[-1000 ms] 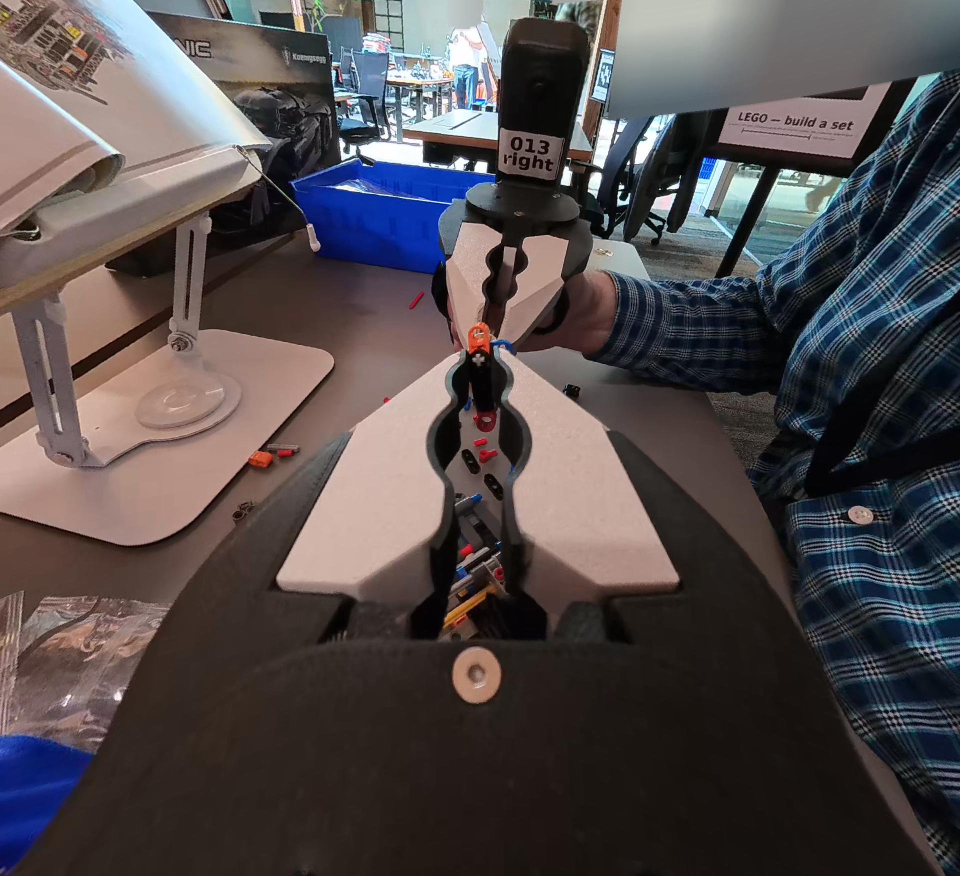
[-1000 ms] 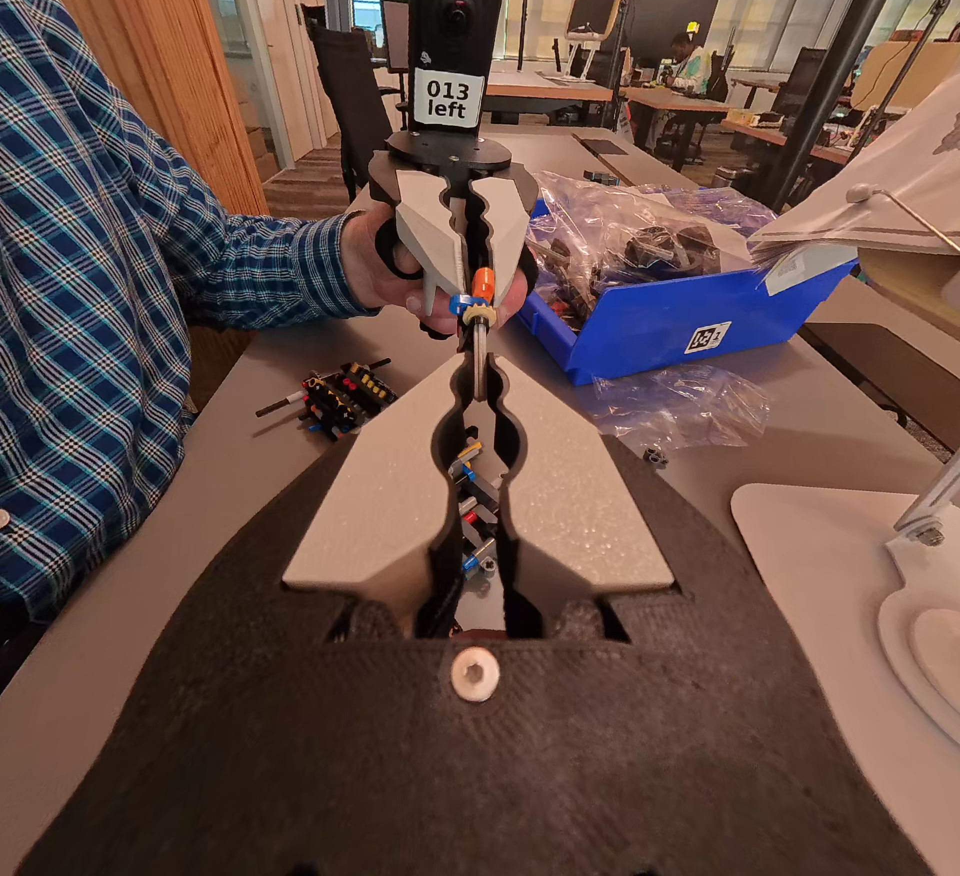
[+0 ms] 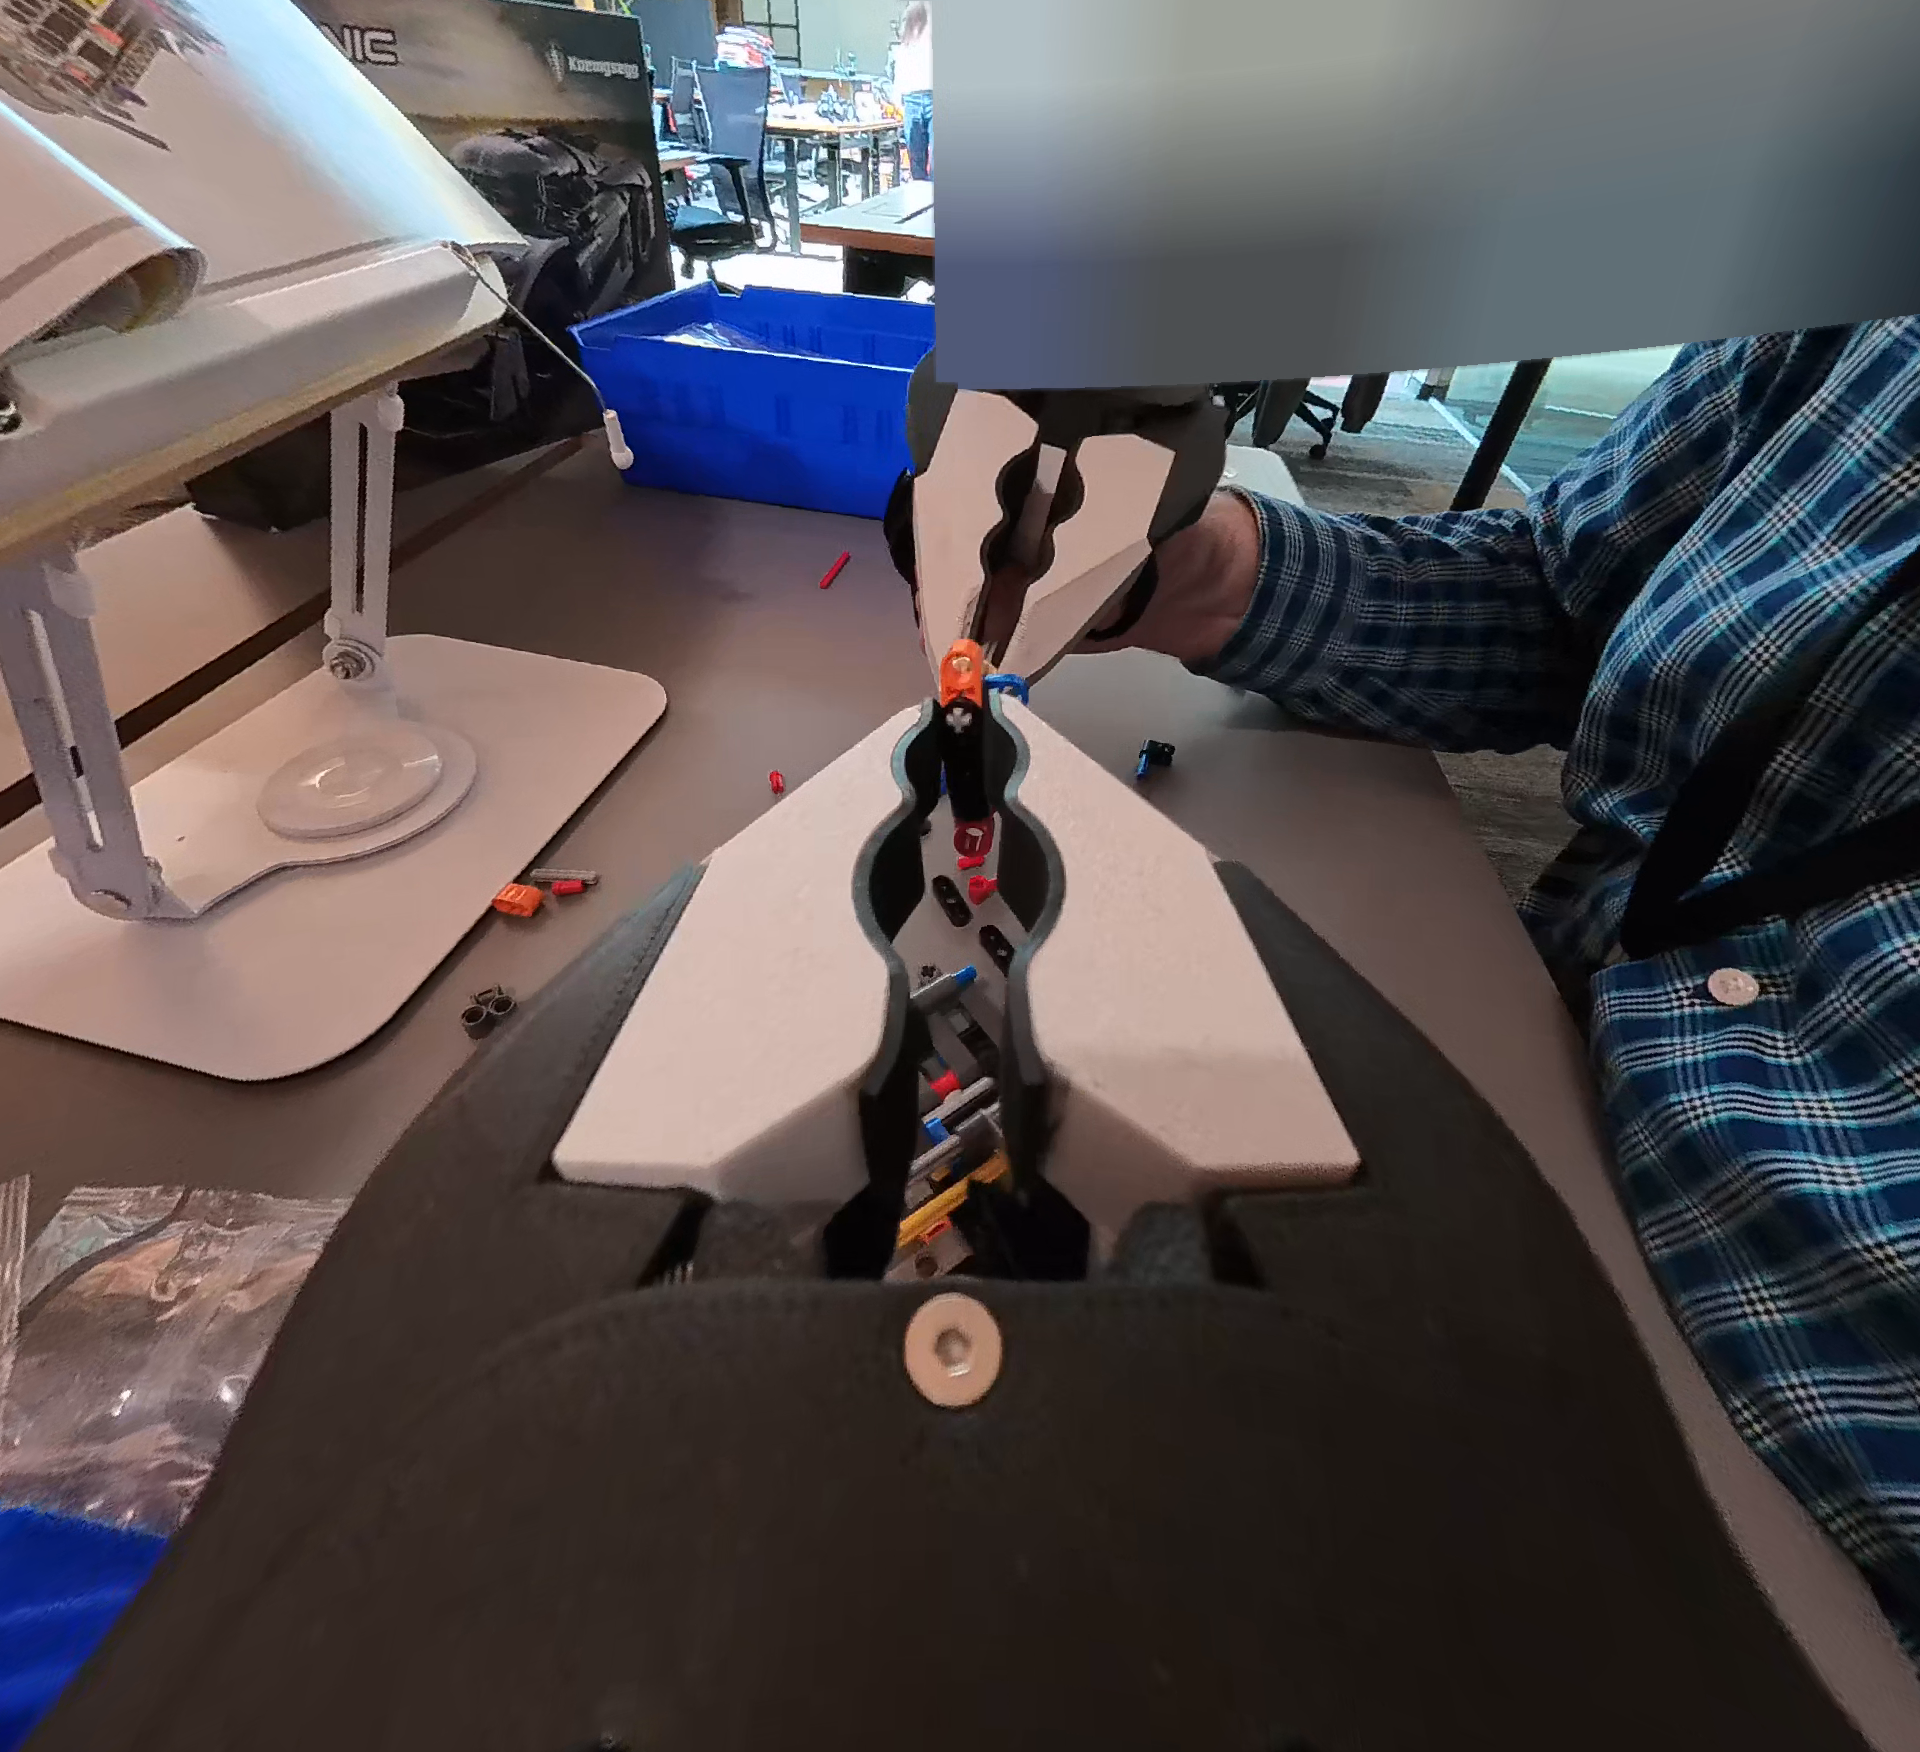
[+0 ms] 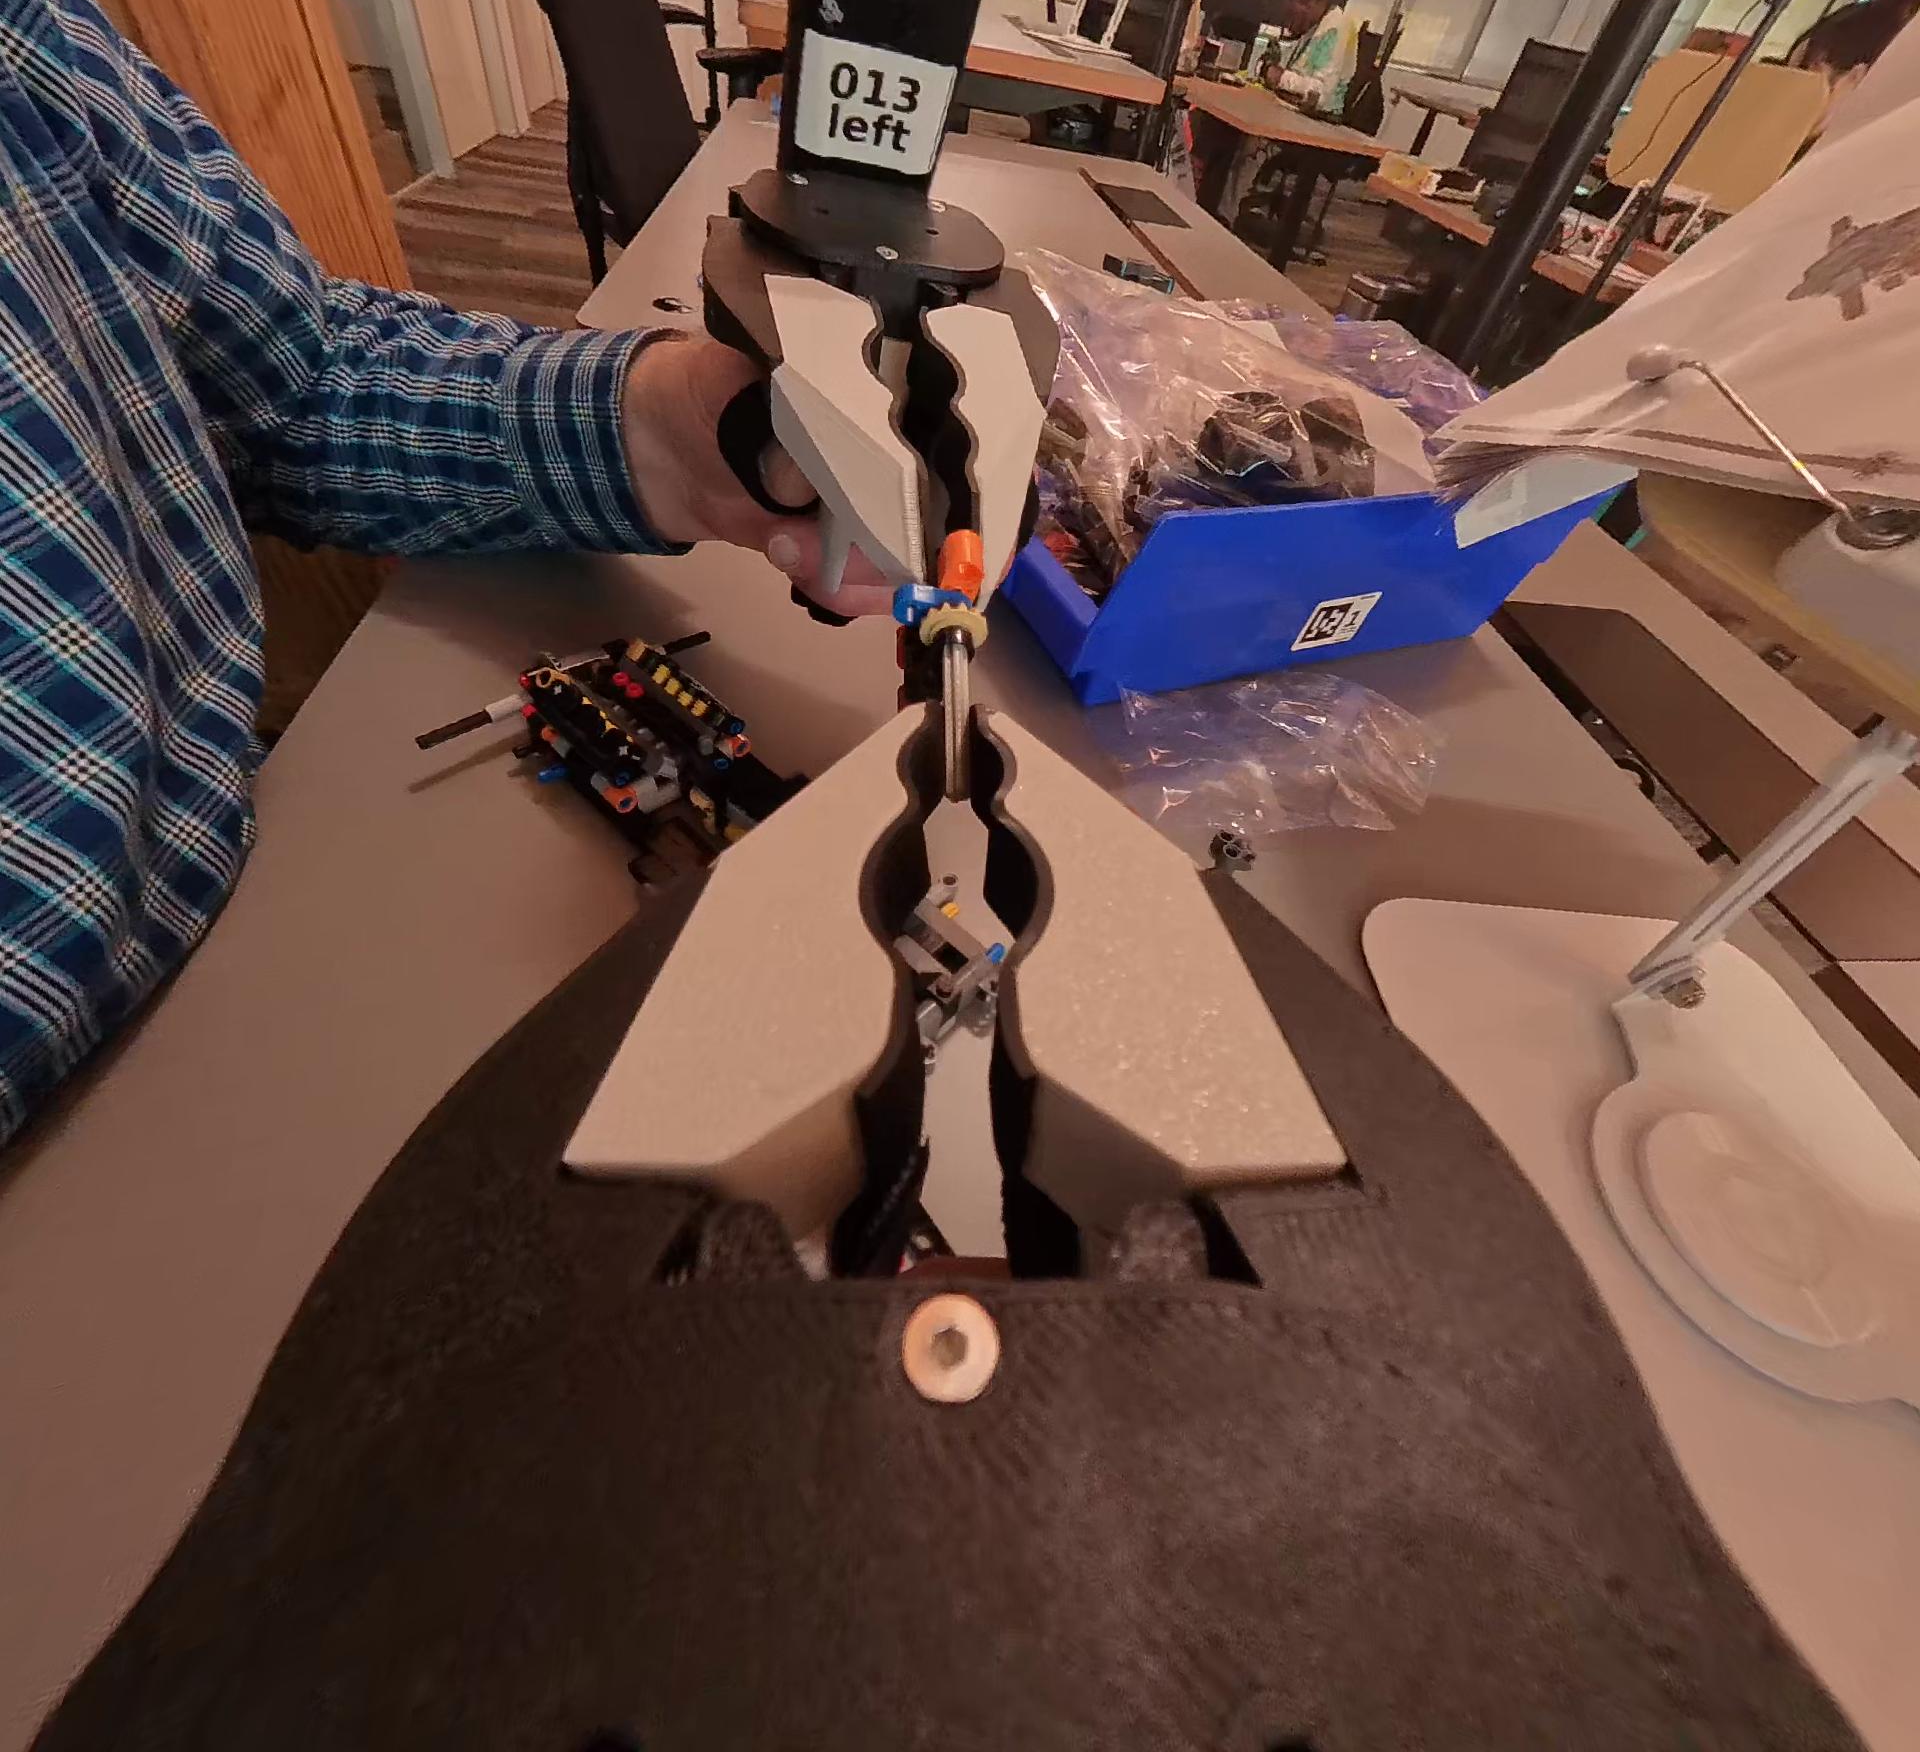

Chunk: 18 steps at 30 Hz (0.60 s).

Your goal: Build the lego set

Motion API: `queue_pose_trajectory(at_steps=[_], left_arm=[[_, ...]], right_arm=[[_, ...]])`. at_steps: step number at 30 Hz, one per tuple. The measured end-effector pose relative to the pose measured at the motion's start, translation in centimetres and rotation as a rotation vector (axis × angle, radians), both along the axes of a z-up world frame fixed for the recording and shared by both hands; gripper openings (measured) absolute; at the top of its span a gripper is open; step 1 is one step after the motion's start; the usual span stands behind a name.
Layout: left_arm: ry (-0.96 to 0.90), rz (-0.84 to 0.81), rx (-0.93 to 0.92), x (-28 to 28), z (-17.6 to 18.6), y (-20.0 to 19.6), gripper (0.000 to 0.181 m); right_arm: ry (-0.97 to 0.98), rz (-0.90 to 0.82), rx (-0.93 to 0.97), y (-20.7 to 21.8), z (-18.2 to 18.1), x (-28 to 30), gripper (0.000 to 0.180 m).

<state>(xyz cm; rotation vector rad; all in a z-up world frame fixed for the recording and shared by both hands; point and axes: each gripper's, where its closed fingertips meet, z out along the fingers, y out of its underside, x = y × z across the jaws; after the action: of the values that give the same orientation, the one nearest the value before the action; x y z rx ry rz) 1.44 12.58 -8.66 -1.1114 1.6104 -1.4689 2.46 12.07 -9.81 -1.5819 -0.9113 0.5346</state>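
- left gripper (image 3: 961,736) pinches black piece (image 3: 964,767) w/ orange cap (image 3: 960,669), mid-air over table (image 3: 727,580).
- right gripper (image 4: 956,736) clamps grey axle (image 4: 956,726) into it.
- risk: misaligned push, the axle slips, bits drop among loose parts.

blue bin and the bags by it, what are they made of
Blue bin: looks like rigid plastic, smooth with a dull sheen and sharp molded edges. Bags: thin clear plastic film, going by the crinkles, glare and the table showing through.

Bin (image 4: 1247,590) behind bag (image 4: 1278,757) on table (image 4: 416,923)
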Motion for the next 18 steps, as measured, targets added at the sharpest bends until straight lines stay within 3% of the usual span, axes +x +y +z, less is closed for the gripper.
queue_pose_trajectory(at_steps=[6,12,18], left_arm=[[0.016,0.006,-0.026,-0.1,0.4,-0.1,0.005],[0.037,-0.036,-0.165,-0.3,0.7,-0.1,0.006],[0.007,-0.026,-0.066,-0.3,0.9,-0.5,0.005]], right_arm=[[-0.045,-0.023,0.09,0.0,0.5,0.0,0.001],[-0.17,-0.07,0.182,-0.1,0.9,-0.1,0.001],[-0.061,-0.015,0.098,-0.5,1.0,-0.2,0.001]])
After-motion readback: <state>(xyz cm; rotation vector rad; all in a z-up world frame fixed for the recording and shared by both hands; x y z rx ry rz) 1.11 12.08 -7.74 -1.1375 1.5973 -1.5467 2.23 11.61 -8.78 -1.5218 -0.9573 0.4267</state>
